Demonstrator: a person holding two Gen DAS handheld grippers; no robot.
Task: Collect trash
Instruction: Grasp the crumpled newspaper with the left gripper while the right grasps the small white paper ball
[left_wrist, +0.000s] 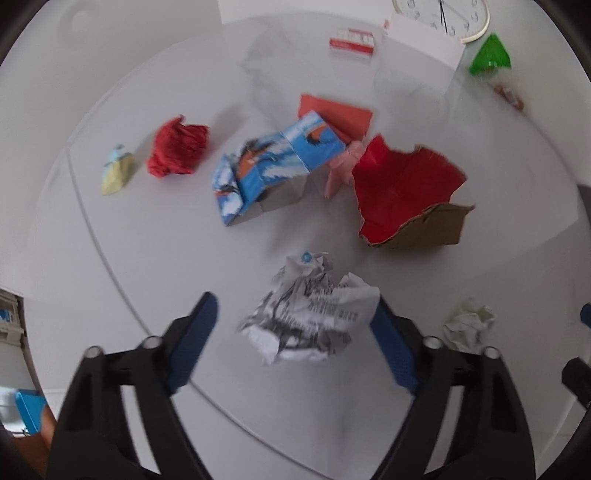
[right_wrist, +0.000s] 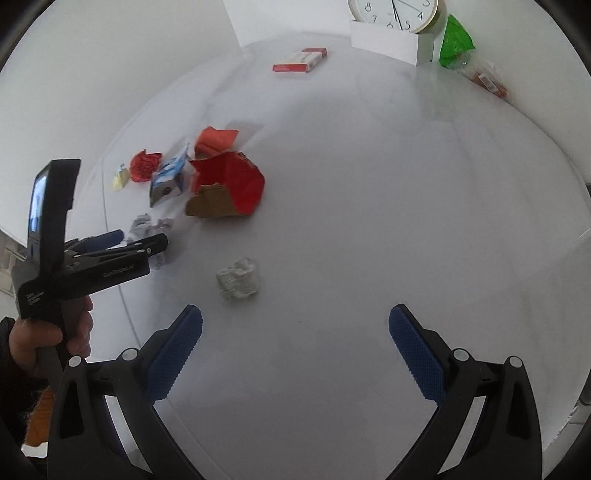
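A crumpled printed paper ball (left_wrist: 310, 310) lies on the white table between the open jaws of my left gripper (left_wrist: 295, 317); the right finger touches its edge. It shows partly hidden behind that gripper in the right wrist view (right_wrist: 149, 227). A small white paper ball (right_wrist: 238, 278) lies just ahead of my right gripper (right_wrist: 295, 325), which is open and empty; it also shows in the left wrist view (left_wrist: 469, 325). Further back lie a torn red cardboard box (left_wrist: 406, 192), a blue printed carton (left_wrist: 273, 166), a red paper ball (left_wrist: 177, 151) and a yellowish wrapper (left_wrist: 118, 171).
An orange-red sheet (left_wrist: 336, 112) and a pink scrap (left_wrist: 341, 166) lie behind the carton. A red-and-white packet (right_wrist: 301, 61), a wall clock (right_wrist: 397, 11), a white card (right_wrist: 384, 38) and a green bag (right_wrist: 454, 42) sit at the table's far edge.
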